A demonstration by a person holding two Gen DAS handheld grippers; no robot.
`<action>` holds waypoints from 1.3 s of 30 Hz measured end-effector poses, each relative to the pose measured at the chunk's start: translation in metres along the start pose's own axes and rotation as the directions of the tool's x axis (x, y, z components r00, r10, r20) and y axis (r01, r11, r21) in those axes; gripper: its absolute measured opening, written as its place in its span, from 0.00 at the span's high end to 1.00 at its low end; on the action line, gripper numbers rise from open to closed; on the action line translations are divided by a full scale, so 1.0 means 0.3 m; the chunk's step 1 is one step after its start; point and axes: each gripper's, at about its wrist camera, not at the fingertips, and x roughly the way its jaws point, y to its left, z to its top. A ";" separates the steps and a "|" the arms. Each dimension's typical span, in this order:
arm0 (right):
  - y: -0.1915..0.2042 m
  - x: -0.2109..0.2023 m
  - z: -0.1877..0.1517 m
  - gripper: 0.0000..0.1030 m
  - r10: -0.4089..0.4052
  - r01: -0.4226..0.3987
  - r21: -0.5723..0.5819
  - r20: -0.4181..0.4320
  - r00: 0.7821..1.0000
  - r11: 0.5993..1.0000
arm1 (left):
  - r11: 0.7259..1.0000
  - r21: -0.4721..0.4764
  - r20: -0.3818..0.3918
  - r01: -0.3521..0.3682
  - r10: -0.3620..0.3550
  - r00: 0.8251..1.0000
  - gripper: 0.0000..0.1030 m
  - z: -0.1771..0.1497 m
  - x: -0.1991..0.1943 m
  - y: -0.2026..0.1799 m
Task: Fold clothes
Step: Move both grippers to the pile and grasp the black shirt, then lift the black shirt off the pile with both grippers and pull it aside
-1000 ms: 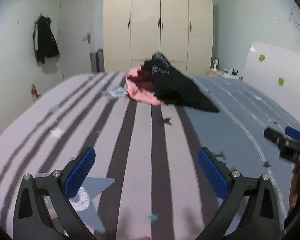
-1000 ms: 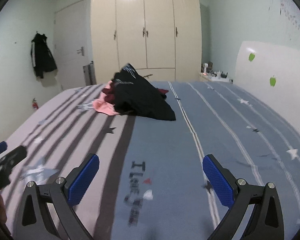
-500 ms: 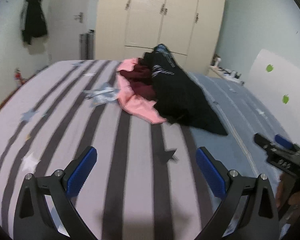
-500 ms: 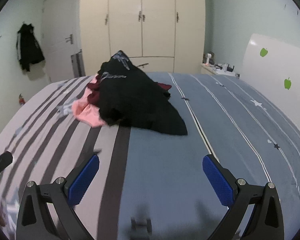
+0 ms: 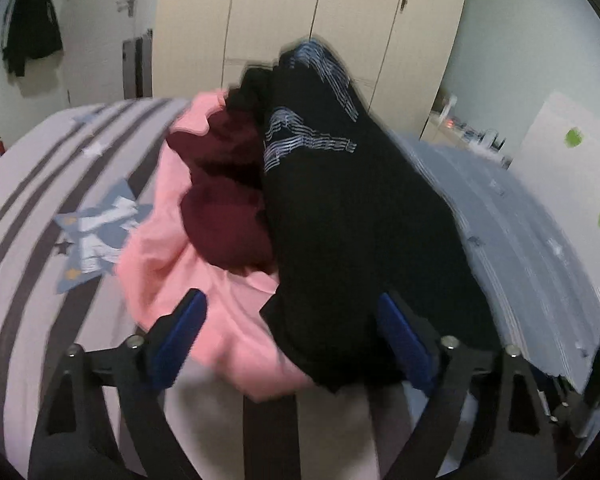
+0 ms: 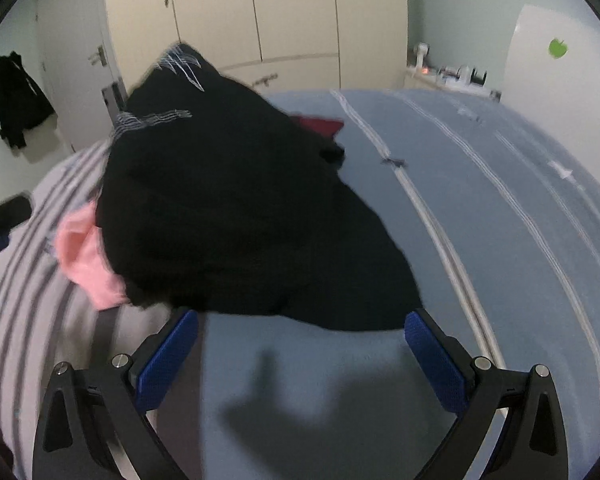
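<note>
While both hands reach over the bed (image 5: 28,208), the heap of clothes sits in the middle of the bedspread, where the grey-striped side meets the blue side. Farthest left, a dark jacket (image 5: 32,32) hangs on the wall, and a blue star pattern shows on the striped cover just beside the pile. The left gripper (image 5: 292,340) has its blue pads spread but its jaws are closing; the lower edges of the pink garment (image 5: 160,248) and the black garment (image 5: 352,216) lie between them, and the blur keeps me from telling whether either pad touches cloth. A maroon garment (image 5: 224,200) is bunched between the pink and the black. From the right wrist view, the right gripper (image 6: 300,344) hangs just short of the black garment's (image 6: 228,200) near hem, its jaws wide and closing, with only bare blue cover between the pads. Behind the pile stands a cream wardrobe (image 6: 260,12), and a white board with green stickers (image 6: 556,80) leans at the far right.
</note>
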 end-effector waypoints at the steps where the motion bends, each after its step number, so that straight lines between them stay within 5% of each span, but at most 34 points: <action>1: -0.013 0.046 0.001 0.12 0.000 0.000 0.002 -0.018 1.000 1.000 | 0.999 0.029 -0.021 -0.014 0.015 1.000 0.23 0.004 0.050 -0.015; 6: -0.045 0.195 0.034 0.18 0.024 -0.024 -0.005 -0.055 0.998 1.000 | 0.999 0.045 -0.077 0.017 -0.014 0.997 0.30 0.035 0.194 -0.042; 7: -0.047 0.213 0.037 0.18 0.034 -0.034 -0.002 -0.067 0.997 0.999 | 0.999 0.045 -0.087 0.028 -0.024 0.996 0.37 0.036 0.208 -0.046; 9: -0.041 0.248 0.042 0.23 0.052 -0.053 -0.008 -0.091 0.994 0.999 | 0.996 0.065 -0.117 0.061 -0.053 0.992 0.82 0.032 0.229 -0.057; 10: -0.035 0.263 0.045 0.31 0.059 -0.061 -0.016 -0.103 0.993 0.998 | 0.995 0.078 -0.117 0.065 -0.056 0.992 0.87 0.025 0.225 -0.063; 11: -0.031 0.264 0.045 0.51 0.059 -0.062 -0.028 -0.099 0.993 0.998 | 0.993 0.095 -0.107 0.064 -0.053 0.993 0.94 0.019 0.214 -0.067; 14: -0.022 0.253 0.040 0.91 0.067 -0.073 -0.062 -0.102 0.992 0.995 | 0.992 0.073 -0.088 0.106 -0.099 0.991 0.97 0.008 0.148 -0.033; 15: -0.025 0.241 0.037 0.96 0.071 -0.078 -0.068 -0.105 0.992 0.995 | 0.990 0.059 -0.081 0.125 -0.120 0.989 0.97 0.005 0.122 -0.018; 21: -0.111 0.032 -0.058 0.98 0.156 -0.157 -0.017 -0.049 0.987 0.988 | 0.973 0.058 -0.040 0.225 -0.223 0.974 1.00 -0.151 -0.184 0.035; 27: -0.172 -0.298 -0.294 0.98 0.198 -0.201 -0.035 -0.063 0.978 0.979 | 0.961 0.022 -0.133 0.275 -0.270 0.954 1.00 -0.483 -0.559 0.008; 33: -0.198 -0.594 -0.653 0.98 0.200 -0.226 -0.086 -0.238 0.950 0.970 | 0.971 -0.127 -0.347 0.203 -0.236 0.908 1.00 -0.900 -0.931 0.044; 36: -0.169 -0.718 -0.798 0.97 0.230 -0.279 -0.107 -0.336 0.913 0.954 | 0.988 -0.107 -0.442 0.114 -0.151 0.884 0.99 -1.078 -1.079 0.066; 39: -0.123 -0.844 -0.917 0.93 0.244 -0.329 -0.136 -0.426 0.871 0.934 | 0.993 -0.111 -0.472 0.043 -0.090 0.877 0.95 -1.137 -1.149 0.124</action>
